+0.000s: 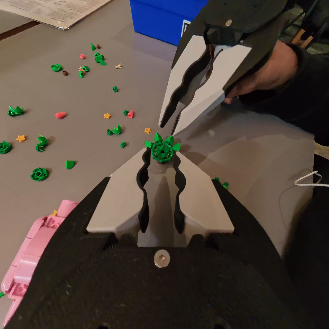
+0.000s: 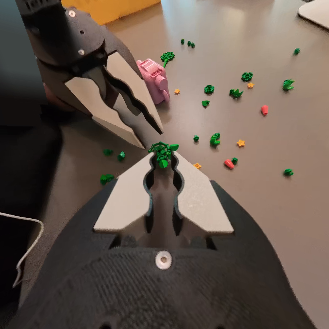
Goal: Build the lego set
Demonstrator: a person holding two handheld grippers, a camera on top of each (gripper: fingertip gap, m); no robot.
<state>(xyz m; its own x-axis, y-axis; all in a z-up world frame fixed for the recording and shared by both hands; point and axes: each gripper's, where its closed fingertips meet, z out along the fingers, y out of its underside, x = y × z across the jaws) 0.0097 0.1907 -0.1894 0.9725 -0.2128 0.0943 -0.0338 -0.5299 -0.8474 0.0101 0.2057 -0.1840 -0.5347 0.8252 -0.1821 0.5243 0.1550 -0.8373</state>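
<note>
A small green leafy Lego assembly (image 1: 161, 152), a spoked round piece with pointed leaves around it, is held between both grippers above the grey table (image 1: 71, 92). My left gripper (image 1: 161, 151) has its tips closed on the round piece. My right gripper (image 1: 166, 130) comes in from the upper right, its tips nearly together at the far leaves. In the right wrist view the right gripper (image 2: 162, 155) pinches the leafy end (image 2: 162, 162). The left gripper (image 2: 152, 140) reaches in from the upper left, at the round piece.
Loose green pieces (image 1: 39, 174), coral cones (image 1: 60, 115) and orange stars (image 1: 107, 115) lie scattered over the table. A pink Lego build (image 2: 154, 80) stands behind the left gripper. A blue box (image 1: 156, 17), a paper booklet (image 1: 53, 10), a yellow box (image 2: 110, 8) and a white cord (image 1: 309, 179) lie around the edges. Only a small space, under 4 cm, lies between the two pairs of fingers.
</note>
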